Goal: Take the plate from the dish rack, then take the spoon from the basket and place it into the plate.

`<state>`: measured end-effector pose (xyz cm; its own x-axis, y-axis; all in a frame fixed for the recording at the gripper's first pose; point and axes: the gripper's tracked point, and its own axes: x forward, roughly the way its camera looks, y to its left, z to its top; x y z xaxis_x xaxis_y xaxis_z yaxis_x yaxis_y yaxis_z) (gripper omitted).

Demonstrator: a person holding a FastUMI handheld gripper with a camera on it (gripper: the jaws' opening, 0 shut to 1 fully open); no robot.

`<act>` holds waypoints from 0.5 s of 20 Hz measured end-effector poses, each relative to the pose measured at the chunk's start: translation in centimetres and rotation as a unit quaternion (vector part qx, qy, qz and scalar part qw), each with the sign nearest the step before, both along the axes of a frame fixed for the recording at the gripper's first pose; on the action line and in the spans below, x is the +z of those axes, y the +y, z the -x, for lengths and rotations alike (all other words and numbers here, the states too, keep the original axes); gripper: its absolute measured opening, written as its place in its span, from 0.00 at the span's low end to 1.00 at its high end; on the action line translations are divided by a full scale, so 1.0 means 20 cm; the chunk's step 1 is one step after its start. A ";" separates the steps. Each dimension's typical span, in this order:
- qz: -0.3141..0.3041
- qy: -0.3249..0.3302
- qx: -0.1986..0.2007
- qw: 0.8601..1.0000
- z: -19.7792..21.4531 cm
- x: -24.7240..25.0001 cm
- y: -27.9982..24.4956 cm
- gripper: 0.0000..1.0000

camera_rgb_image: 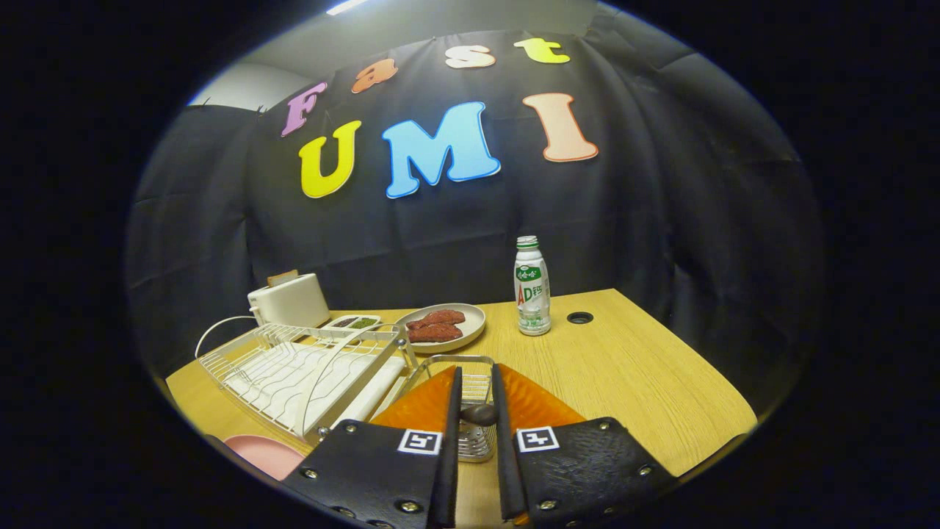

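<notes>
Plate [266,454], pink, lies flat on the table [631,375] just beside the near corner of the dish rack [301,371], so it looks already taken off the rack. Likely rigid and light; nothing to grip there now, it just receives the spoon.

Dish rack is the landmark: white wire, its slots look bare. Just beside its right end stands the small wire basket [470,400]. Well beyond the rack are a toaster [288,300], a dish with reddish meat slices [446,327], a small tray [354,322] and a bottle [532,288].

Spoon [479,414]: a dark rounded part sits in the basket mouth, right between the fingers. Probably thin, stiff, light and smooth, so slippery; best pinched across the handle near that top end, squarely, or it may swivel.

Gripper [476,411] is narrowed to a slim gap, fingers flanking the spoon end over the basket. Contact looks likely on both sides, but firm pressing can't be confirmed.
</notes>
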<state>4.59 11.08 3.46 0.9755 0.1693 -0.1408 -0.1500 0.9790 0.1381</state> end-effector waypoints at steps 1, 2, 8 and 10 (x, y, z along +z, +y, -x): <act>-0.010 0.001 0.002 1.000 0.00 0.00 0.02 0.23; -0.011 0.006 -0.004 1.000 0.02 0.00 0.01 0.17; -0.015 0.028 -0.006 0.999 0.01 0.04 0.06 0.06; -0.007 0.032 -0.007 0.999 0.00 0.08 0.05 0.06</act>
